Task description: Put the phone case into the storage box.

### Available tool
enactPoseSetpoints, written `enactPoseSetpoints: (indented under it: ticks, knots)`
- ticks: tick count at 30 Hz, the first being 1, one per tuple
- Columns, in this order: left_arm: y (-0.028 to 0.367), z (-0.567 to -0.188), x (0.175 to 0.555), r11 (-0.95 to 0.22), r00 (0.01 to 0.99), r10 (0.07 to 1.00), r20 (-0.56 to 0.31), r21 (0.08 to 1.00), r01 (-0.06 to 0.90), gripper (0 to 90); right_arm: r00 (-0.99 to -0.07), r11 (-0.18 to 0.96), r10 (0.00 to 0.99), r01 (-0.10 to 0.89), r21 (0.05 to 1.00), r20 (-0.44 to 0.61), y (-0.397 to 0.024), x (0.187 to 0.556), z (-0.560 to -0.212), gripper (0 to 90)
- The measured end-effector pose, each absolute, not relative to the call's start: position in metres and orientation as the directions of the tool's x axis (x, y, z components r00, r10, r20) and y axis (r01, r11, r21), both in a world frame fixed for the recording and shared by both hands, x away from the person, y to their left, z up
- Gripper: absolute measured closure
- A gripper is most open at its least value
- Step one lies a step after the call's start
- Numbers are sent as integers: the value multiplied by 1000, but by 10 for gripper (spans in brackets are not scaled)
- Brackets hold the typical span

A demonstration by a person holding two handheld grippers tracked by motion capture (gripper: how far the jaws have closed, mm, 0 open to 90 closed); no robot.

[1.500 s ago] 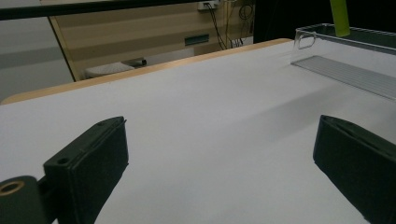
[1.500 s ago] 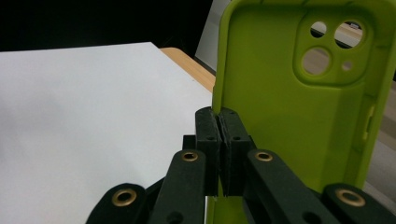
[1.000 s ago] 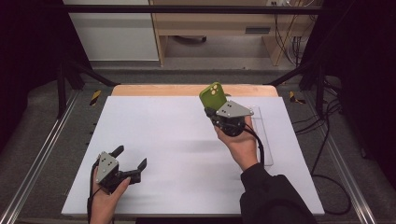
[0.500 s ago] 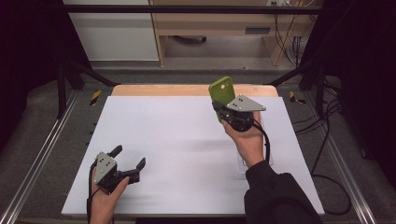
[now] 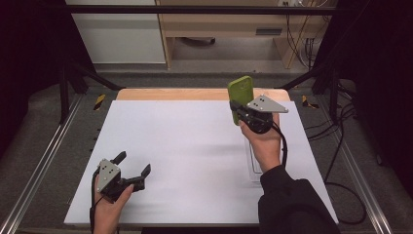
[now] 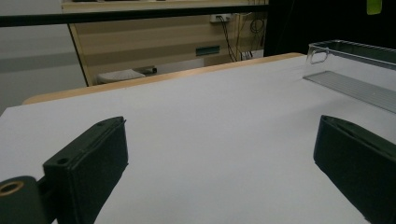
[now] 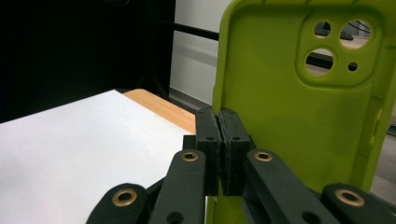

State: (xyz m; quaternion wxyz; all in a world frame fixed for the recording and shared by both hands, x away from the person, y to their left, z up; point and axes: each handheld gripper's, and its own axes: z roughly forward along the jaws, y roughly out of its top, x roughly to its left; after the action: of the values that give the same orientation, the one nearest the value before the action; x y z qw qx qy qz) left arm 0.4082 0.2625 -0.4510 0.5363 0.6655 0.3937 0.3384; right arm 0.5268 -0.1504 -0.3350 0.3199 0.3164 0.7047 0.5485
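High view: a lime-green phone case [image 5: 240, 99] stands upright in the air above the far right part of the white table [image 5: 195, 146], long axis roughly vertical. The right gripper [image 5: 237, 109] clamps it near its lower end; the case rises toward 12 o'clock from the jaws. The grey three-cornered plate [image 5: 266, 104] sits at 3 o'clock of the case. The right hand [image 5: 263, 141] holds the gripper body from below, with a dark sleeve [image 5: 292, 202] at 6 o'clock. A clear tray [image 5: 255, 168] lies on the table just under the right forearm, partly hidden by it. The left gripper [image 5: 131, 170] rests at the near left of the table, jaws spread wide with nothing between them, well apart from the case. A wooden table edge [image 5: 195, 93] shows at the far side.

Left gripper view: both black jaws stand far apart over bare white table [image 6: 201, 140]. The clear tray [image 6: 355, 70] sits at 2 o'clock, with a handle slot in its end wall. A sliver of green, the phone case [image 6: 374, 6], shows at the top right corner.

Right gripper view: the phone case [image 7: 299, 107] presents its inner face, matte lime green, with three round camera cut-outs and a small hole at upper right. The jaws are pressed together on its left edge, at about 7 o'clock of the case's centre.
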Motion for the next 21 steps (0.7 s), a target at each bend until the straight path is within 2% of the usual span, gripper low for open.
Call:
enactPoseSetpoints:
  ticks: [21]
  knots:
    - [265,-454,410,-83,450,893,0,983,166,26,-490,82,871,92,992,-27,-179,546,-326,884]
